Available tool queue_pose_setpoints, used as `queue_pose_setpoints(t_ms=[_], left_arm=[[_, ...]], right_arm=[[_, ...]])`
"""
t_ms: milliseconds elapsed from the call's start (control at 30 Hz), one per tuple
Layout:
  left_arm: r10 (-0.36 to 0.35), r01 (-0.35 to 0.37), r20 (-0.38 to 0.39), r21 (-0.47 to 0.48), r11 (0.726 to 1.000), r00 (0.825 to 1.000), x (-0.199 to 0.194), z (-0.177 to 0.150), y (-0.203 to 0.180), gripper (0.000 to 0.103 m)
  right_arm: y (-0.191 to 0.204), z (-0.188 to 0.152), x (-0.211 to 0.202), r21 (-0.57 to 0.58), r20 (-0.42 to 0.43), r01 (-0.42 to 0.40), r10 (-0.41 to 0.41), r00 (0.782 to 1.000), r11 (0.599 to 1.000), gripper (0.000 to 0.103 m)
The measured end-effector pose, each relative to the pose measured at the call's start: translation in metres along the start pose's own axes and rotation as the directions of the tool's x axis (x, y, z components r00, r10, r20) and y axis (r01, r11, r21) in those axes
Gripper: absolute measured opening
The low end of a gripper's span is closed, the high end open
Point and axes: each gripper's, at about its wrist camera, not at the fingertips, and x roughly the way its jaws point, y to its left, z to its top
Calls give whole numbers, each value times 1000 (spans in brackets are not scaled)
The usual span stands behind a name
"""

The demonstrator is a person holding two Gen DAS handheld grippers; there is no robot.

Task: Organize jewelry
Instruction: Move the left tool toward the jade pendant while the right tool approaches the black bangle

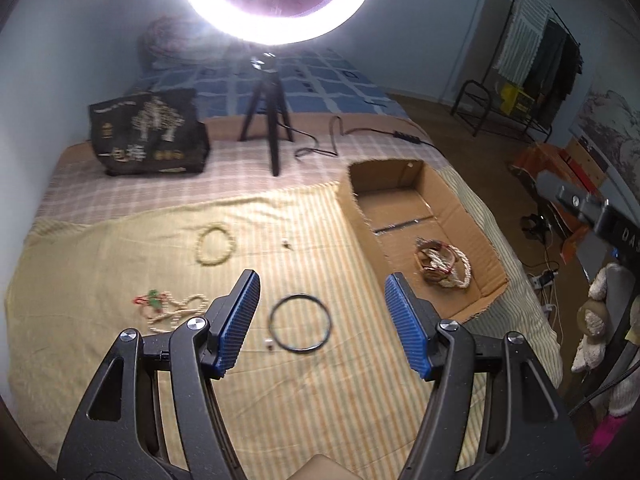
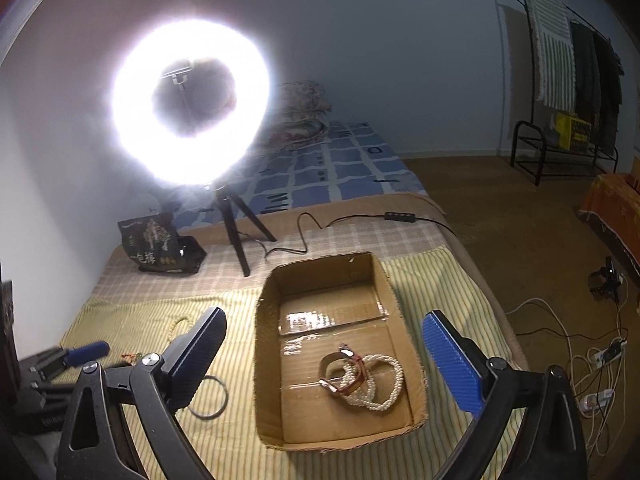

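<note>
Black bangle (image 1: 300, 322), flat on striped cloth (image 1: 280, 400)

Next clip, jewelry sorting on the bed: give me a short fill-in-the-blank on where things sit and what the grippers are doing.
1. The pearl strands lie inside the ____ box.
2. The black ring lies on the ____ cloth.
3. The left gripper has its jaws ____, holding nothing.
4. The ring light stands on a ____.

Missing: cardboard; striped; open; tripod

The left hand-held gripper (image 1: 322, 300) and the right hand-held gripper (image 2: 324, 344) are both held tilted downward, jaws spread apart and empty.
</note>
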Motion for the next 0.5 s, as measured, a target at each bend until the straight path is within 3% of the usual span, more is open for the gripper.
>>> queue_pose_setpoints(t_ms=[267, 500], left_arm=[[32, -30, 25, -61, 998, 999, -21, 1, 40, 67], [71, -67, 32, -98, 993, 997, -26, 4, 83, 67]], right_arm=[[34, -9, -13, -68, 14, -44, 45, 999, 997, 100], [70, -25, 1, -124, -41, -117, 113, 993, 985, 100]])
